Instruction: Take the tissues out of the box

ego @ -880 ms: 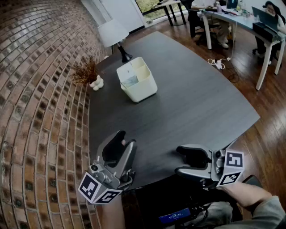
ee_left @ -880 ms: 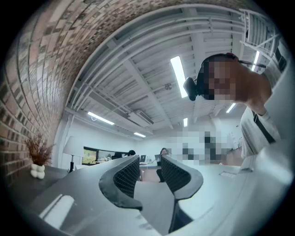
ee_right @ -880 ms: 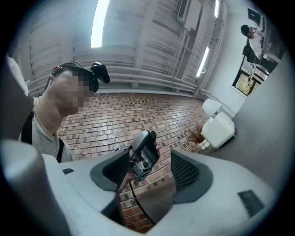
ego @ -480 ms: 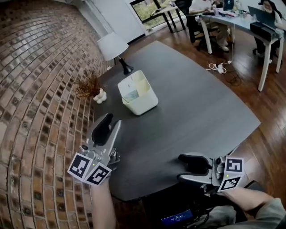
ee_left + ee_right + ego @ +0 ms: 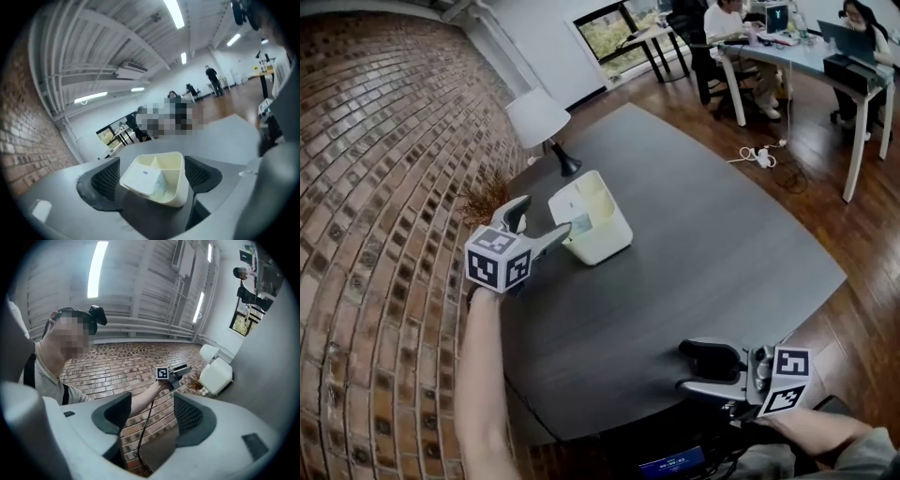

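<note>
Dark grey table [image 5: 703, 234], set against a curved brick wall [image 5: 384, 187]: a cream, divided box [image 5: 602, 234] stands toward the table's wall side, and the tissues [image 5: 577, 225], a white pack with a small blue mark, lie tilted in 1 of its compartments, nearest the left gripper [image 5: 546, 217]. That gripper is held out over the table at the end of a bare forearm and points slightly downward at the box. Its 2 jaws stand well apart with nothing pressed between the pads; its own view frames the box in the gap, while the right gripper view shows the jaw tips just short of the box's side (no contact can be made out). A small dried plant [image 5: 487, 197] sits by the wall just beside the outstretched gripper, and a white-shaded lamp [image 5: 539, 117] stands on the table beyond the box. The right gripper [image 5: 686, 367] hangs well apart from all this, at the table's near edge, tilted upward toward the brick wall, its jaws likewise parted and empty. Wooden flooring runs off to the right, where a white power strip [image 5: 759, 155] lies on the boards and people sit at pale desks [image 5: 806, 47] under a window.
</note>
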The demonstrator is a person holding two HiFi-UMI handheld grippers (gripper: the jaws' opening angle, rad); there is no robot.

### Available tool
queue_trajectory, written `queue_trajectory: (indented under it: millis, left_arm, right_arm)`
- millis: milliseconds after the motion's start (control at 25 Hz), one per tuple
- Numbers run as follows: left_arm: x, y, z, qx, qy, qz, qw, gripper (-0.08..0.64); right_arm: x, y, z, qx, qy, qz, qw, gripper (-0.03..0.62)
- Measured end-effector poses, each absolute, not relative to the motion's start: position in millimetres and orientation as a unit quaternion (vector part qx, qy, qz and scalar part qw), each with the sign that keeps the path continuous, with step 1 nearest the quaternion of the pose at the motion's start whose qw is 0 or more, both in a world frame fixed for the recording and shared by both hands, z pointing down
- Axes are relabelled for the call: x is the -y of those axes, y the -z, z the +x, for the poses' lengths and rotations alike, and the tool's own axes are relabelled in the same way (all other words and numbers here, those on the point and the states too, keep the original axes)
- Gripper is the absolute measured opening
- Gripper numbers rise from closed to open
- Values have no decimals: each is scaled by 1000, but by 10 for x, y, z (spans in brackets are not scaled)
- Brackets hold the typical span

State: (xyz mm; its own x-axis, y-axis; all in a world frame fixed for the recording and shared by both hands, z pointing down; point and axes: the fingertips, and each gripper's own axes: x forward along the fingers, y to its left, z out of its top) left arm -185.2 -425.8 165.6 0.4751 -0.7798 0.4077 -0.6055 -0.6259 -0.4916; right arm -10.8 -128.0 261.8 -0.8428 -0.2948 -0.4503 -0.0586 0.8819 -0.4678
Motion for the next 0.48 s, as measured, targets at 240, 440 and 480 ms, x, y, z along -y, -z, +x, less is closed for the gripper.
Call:
queue_trajectory:
  millis: [240,440,480]
  left_arm:
    - [4880,-2157,-1901,-349,465,-797,163,516]
    - [5196,-2557,-1998,-296,594,-726,180,523]
    - [5226,-2599,-1979,-288,600,-726,173,523]
  right_arm:
    - [1325,-2604,-76,-931,224,-98,271,281]
    - [1325,-2559,-83,-930,224,-93,277,281]
    - [1329,-2546,-84,-930,223,-92,278,281]
